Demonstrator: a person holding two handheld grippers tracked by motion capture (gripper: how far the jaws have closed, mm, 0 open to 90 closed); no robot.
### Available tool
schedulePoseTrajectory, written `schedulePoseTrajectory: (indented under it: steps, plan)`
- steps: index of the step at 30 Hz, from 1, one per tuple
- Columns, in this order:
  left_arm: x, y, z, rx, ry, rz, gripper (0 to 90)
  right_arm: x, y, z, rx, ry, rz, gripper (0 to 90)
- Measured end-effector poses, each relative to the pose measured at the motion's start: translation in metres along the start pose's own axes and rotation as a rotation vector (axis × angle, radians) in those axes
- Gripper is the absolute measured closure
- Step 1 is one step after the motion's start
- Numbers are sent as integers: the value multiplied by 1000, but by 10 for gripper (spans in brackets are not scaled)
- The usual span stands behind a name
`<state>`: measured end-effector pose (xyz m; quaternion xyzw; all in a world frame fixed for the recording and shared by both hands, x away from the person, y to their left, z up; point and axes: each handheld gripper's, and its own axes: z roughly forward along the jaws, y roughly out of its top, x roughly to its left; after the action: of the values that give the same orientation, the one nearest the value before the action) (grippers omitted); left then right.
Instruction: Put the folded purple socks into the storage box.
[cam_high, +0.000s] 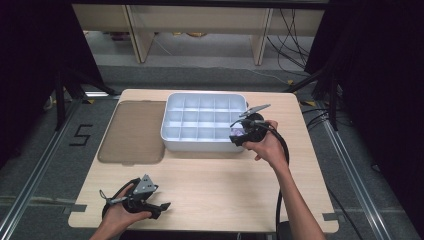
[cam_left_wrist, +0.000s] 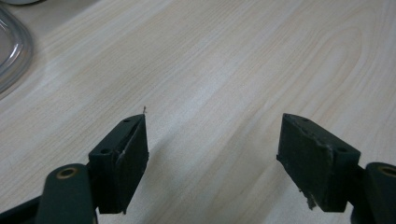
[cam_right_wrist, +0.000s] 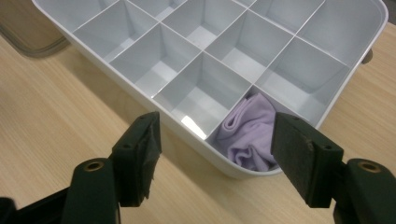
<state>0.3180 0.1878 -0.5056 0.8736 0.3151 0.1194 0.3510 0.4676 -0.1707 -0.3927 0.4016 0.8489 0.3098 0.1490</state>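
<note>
Hovering your right gripper (cam_right_wrist: 215, 154) at the near right corner of the white divided tray (cam_high: 170, 140), jaws spread with nothing pinched. The lilac cloth (cam_right_wrist: 250, 135) sits bunched in that corner compartment, just below and between the jaws, not touched by the pads. Your left gripper (cam_left_wrist: 212, 149) is low over bare worktop (cam_left_wrist: 233, 70) at the near left, jaws spread wide and empty. A brown translucent lid (cam_high: 132, 132) lies flat just left of the tray.
</note>
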Motion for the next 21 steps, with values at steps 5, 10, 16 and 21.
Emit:
schedulePoseTrajectory:
  steps: [5,10,16,21]
  plan:
    - [0,0,0,-2,1,-4,239,6,-3,-3,-10,9,24,318]
    - [0,0,0,-4,1,-7,240,10,-8,-4,-30,19,24,293]
    - [1,-1,0,-8,5,-20,240,16,-14,-6,-61,21,23,287]
    - [0,-1,1,-9,4,-32,240,19,-19,-7,-76,32,18,281]
